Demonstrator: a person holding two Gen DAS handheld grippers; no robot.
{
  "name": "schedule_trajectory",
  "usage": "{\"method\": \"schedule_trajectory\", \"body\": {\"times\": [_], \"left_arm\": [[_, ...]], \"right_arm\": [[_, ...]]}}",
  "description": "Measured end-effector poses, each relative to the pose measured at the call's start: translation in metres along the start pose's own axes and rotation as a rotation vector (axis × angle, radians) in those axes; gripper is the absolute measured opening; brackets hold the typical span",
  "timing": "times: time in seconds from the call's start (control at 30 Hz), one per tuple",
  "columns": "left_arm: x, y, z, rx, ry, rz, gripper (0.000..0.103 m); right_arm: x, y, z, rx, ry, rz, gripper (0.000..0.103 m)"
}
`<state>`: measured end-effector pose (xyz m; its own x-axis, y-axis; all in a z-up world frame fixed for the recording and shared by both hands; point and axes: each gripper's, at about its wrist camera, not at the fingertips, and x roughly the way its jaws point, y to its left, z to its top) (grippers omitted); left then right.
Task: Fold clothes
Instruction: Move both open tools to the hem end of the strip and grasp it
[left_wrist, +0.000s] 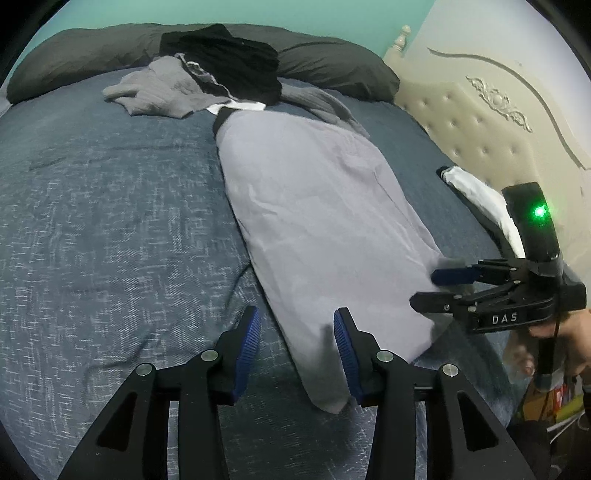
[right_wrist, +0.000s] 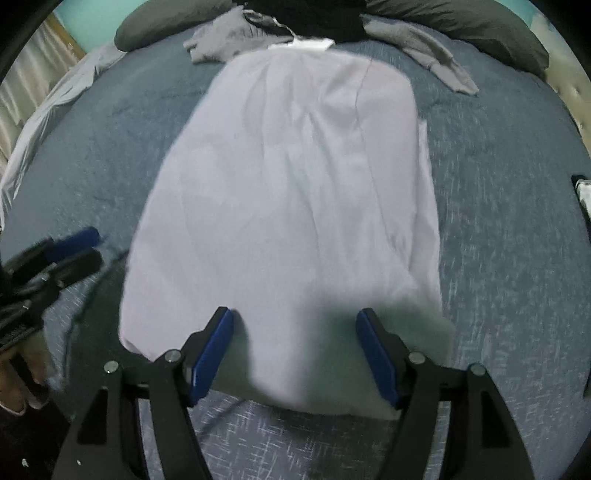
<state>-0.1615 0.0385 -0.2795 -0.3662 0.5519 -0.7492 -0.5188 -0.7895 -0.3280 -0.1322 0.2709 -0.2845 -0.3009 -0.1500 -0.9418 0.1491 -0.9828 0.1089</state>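
Bed (left_wrist: 110, 206): covered by a blue speckled blanket; carries all the clothes.
Pillows (left_wrist: 332, 62): 2 dark grey ones along the far edge of the bed.
Lilac garment (left_wrist: 314, 206): lies flat and lengthwise on the blanket, folded into a long panel, its near end towards both grippers, its far end touching the pile.
Pile of clothes (left_wrist: 221, 62): a black piece on top of a grey one (left_wrist: 162, 92), heaped against the pillows.
Headboard (left_wrist: 480, 122): cream, tufted, with carved trim, at the right of the left wrist view.
Right gripper (right_wrist: 295, 354): released, jaws wide, pointing steeply down over the near edge of the lilac garment; cloth shows between the blue pads (right_wrist: 212, 354), which do not press on it.
Left gripper (left_wrist: 297, 354): released, jaws part open, at the near left corner of the lilac garment; the corner lies between the pads, no pinch visible.
Hand (left_wrist: 561, 339): grips the handle of the right gripper, seen at the right of the left wrist view.
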Motion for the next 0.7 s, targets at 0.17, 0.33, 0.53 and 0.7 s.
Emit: {"method": "schedule_trajectory", "body": {"times": [0.17,0.33,0.53,0.7], "left_arm": [[0.009,-0.005,-0.003,-0.011,0.026,-0.016,0.045],[0.018,-0.004,-0.006,-0.032,0.050,-0.026,0.049],[0.025,0.007,-0.006,-0.093,0.075,-0.056,0.058],[0.033,0.018,-0.006,-0.156,0.110,-0.123,0.064]], "right_arm": [[-0.021,-0.014,-0.007,0.077,-0.073,0.026,0.070],[-0.034,-0.041,-0.024,0.171,-0.097,0.028,0.070],[-0.031,-0.083,-0.040,0.306,-0.104,0.083,0.070],[-0.025,-0.100,-0.044,0.357,-0.095,0.165,0.070]]}}
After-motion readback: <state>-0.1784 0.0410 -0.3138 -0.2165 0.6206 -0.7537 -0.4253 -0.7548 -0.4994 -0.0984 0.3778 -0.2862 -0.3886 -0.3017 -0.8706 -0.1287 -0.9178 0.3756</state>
